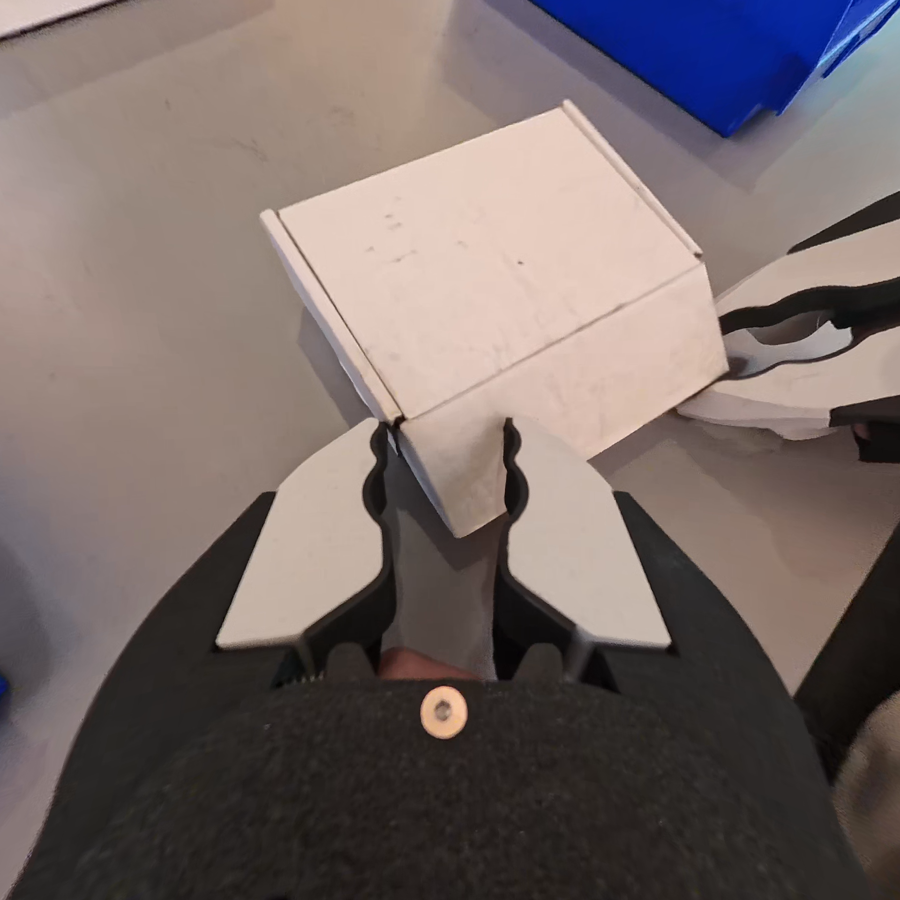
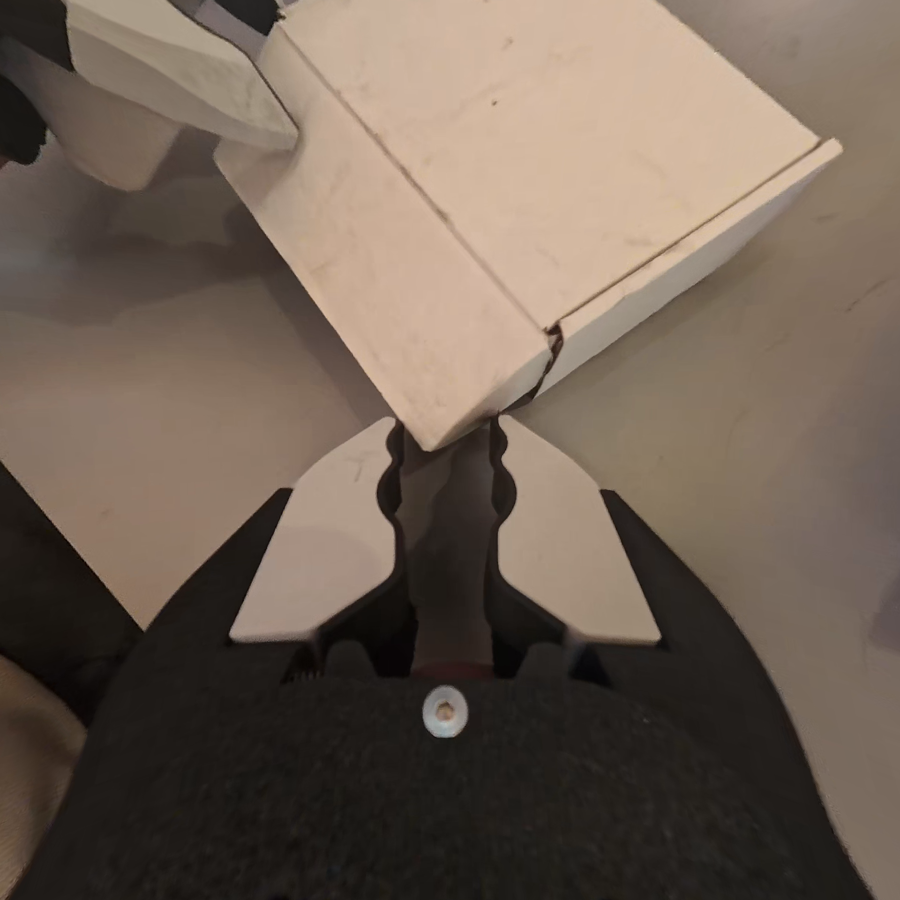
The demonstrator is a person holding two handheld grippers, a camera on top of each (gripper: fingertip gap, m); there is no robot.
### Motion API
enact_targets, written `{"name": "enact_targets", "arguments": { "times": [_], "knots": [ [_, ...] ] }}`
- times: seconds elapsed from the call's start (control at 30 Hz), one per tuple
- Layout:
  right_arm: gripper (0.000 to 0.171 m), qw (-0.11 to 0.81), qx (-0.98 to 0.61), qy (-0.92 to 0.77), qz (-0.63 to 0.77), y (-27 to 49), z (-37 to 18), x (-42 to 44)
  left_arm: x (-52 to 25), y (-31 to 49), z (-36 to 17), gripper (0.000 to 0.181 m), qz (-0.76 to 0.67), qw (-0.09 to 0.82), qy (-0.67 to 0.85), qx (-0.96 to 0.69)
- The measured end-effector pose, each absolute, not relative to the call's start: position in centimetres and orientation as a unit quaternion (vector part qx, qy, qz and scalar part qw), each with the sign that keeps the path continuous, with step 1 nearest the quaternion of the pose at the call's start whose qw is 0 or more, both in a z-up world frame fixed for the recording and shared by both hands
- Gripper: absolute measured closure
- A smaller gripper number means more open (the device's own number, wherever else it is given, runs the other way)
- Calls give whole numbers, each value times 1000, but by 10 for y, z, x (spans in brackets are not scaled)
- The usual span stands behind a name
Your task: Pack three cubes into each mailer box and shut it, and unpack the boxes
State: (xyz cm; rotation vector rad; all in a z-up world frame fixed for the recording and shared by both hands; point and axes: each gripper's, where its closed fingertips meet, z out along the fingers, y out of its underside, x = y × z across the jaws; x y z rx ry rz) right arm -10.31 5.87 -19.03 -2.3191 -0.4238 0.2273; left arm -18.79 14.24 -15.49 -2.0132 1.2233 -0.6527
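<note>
The left claw (image 1: 445, 428) is parted, and the near corner of the front flap of the white mailer box (image 1: 487, 272) sits between its 2 fingers; whether the pads actually press the card cannot be told. The right claw (image 2: 445, 426) is likewise parted, with the flap's other lower corner just entering its gap, touching or nearly so. The box lies directly ahead of both claws on the grey surface (image 1: 146, 243), its lid down and the front flap folded over the front wall.

The step in hand looks like working that front flap, either seating it to shut the box or lifting it to open it; the frames do not settle which. To do it well, both claws should act on the 2 corners evenly so the flap turns along its crease without twisting, with a light grip, since one corner seam already shows a small tear.

Counted: 1 mailer box in view, 2 claws, 0 cubes visible. Beyond the box, ahead and to the right of the left claw, lies 1 blue bin (image 1: 730, 58).
</note>
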Motion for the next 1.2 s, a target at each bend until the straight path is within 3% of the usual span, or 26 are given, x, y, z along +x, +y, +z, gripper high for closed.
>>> {"name": "enact_targets", "arguments": {
  "times": [0.27, 0.37, 0.47, 0.53, 0.57, 0.63, 0.7, 0.97, 1.2],
  "knots": [
    [128, 370, -902, -186, 123, 48, -187, -86, -191, 147, -150, 130, -193, 383, 492, -758],
    [121, 415, -882, -202, 89, 55, -160, -64, -190, 147, -137, 121, -166, 408, 525, -729],
    [95, 454, -862, -161, 156, 69, -126, -66, -186, 149, -131, 114, -180, 397, 532, -726],
    [67, 437, -865, -125, 213, 79, -130, -76, -185, 152, -138, 111, -211, 366, 519, -743],
    [63, 429, -867, -119, 224, 84, -139, -81, -185, 152, -143, 111, -227, 352, 516, -747],
    [62, 403, -881, -112, 220, 93, -165, -85, -185, 152, -154, 113, -247, 334, 515, -750],
    [78, 383, -890, -118, 217, 97, -181, -91, -181, 147, -159, 123, -278, 326, 522, -738],
    [89, 389, -904, -158, 77, 109, -186, -80, -173, 158, -160, 135, -209, 393, 542, -713],
    [89, 374, -903, -140, 161, 106, -181, -82, -174, 152, -148, 134, -211, 423, 552, -687]
  ]
}}
